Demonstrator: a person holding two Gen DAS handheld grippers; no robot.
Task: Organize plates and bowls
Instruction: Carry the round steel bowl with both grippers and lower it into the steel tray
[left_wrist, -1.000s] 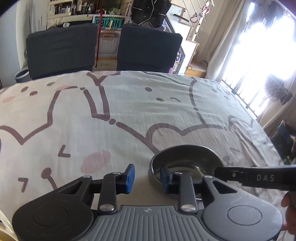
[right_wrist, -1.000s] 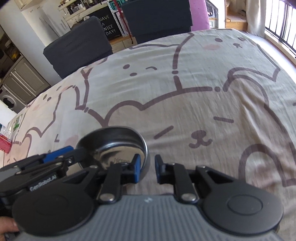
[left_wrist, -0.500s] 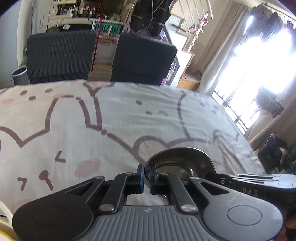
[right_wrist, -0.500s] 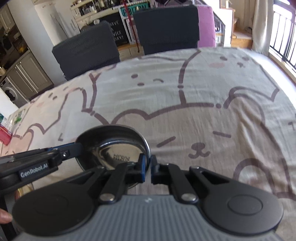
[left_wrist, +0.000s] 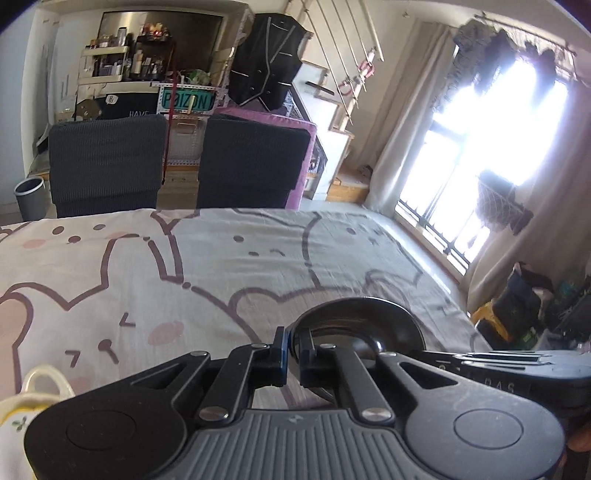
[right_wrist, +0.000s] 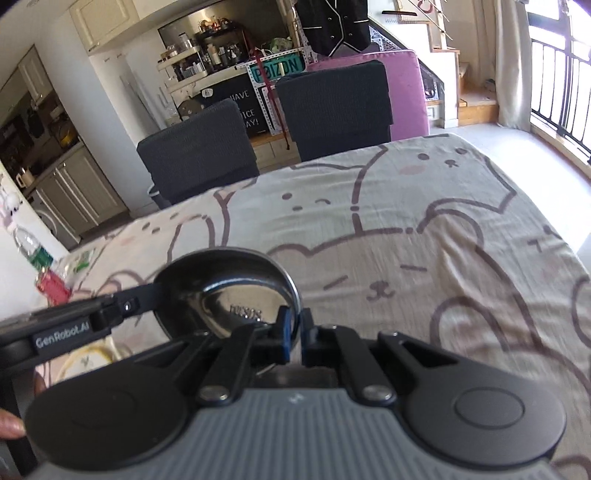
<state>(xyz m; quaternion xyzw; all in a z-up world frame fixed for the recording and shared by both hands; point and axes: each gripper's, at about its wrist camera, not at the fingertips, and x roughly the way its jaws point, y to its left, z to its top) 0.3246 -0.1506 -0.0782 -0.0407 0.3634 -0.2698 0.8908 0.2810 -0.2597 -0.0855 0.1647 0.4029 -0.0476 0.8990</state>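
Both of my grippers are clamped on opposite rim edges of the one round stainless-steel bowl (left_wrist: 356, 325). The left gripper (left_wrist: 291, 356) pinches the rim on its side, jaws drawn together on the thin metal; the right gripper (right_wrist: 294, 334) does the same on the far edge. In the right wrist view the bowl (right_wrist: 225, 291) hangs above the cartoon-bear printed tablecloth (right_wrist: 424, 236), tilted a little, with a stamped mark visible on its floor.

Progress, as I judge it: the bowl is lifted clear of the cloth and in carriage, but not yet set down anywhere, so this step is midway. A cream ceramic dish with a looped handle and a small leaf motif (left_wrist: 33, 391) sits at the lower left of the left wrist view (possibly the destination, though I cannot tell); its yellow-edged rim (right_wrist: 88, 360) shows under the left gripper's arm in the right wrist view.

Count: one steel bowl, one cream dish, two dark grey chairs (left_wrist: 105, 162) behind the table. No other tableware is visible.
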